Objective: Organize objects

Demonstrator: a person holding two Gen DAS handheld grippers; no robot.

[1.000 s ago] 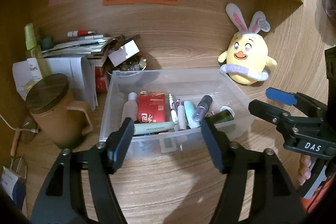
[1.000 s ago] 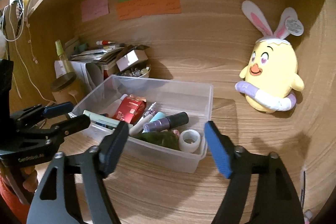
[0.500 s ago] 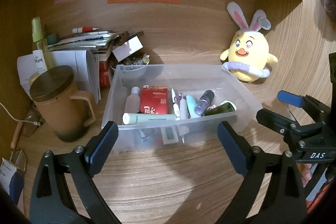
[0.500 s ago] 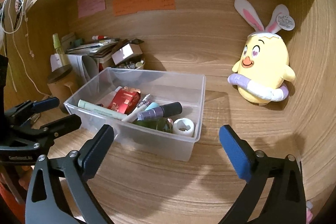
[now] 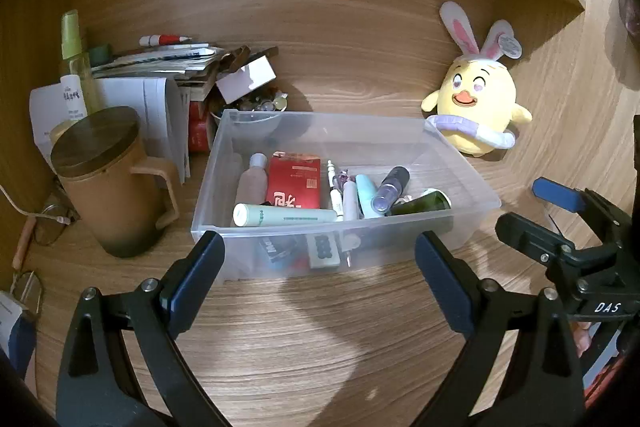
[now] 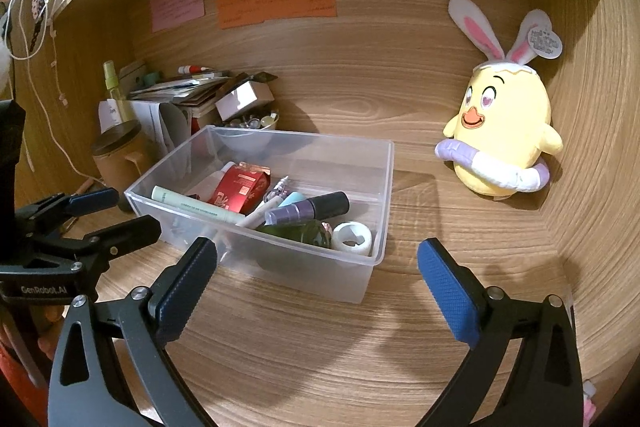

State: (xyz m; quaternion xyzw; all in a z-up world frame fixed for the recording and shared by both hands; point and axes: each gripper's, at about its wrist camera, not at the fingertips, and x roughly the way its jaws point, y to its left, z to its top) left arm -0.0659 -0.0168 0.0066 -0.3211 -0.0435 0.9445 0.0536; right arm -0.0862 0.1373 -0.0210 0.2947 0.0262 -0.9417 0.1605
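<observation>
On the wooden tabletop (image 5: 320,339) sits the clear plastic bin (image 5: 460,183), just in front of both tools, holding a red packet (image 5: 296,183), a pale green tube (image 5: 288,215) and a purple bottle (image 6: 308,209), while the left tool (image 5: 320,277) and right tool (image 6: 320,277) gape wide, gripping nothing.

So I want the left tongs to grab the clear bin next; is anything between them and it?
Nothing visible: the open left tongs face the clear bin over bare wood; the mug stands off to one side.
</observation>
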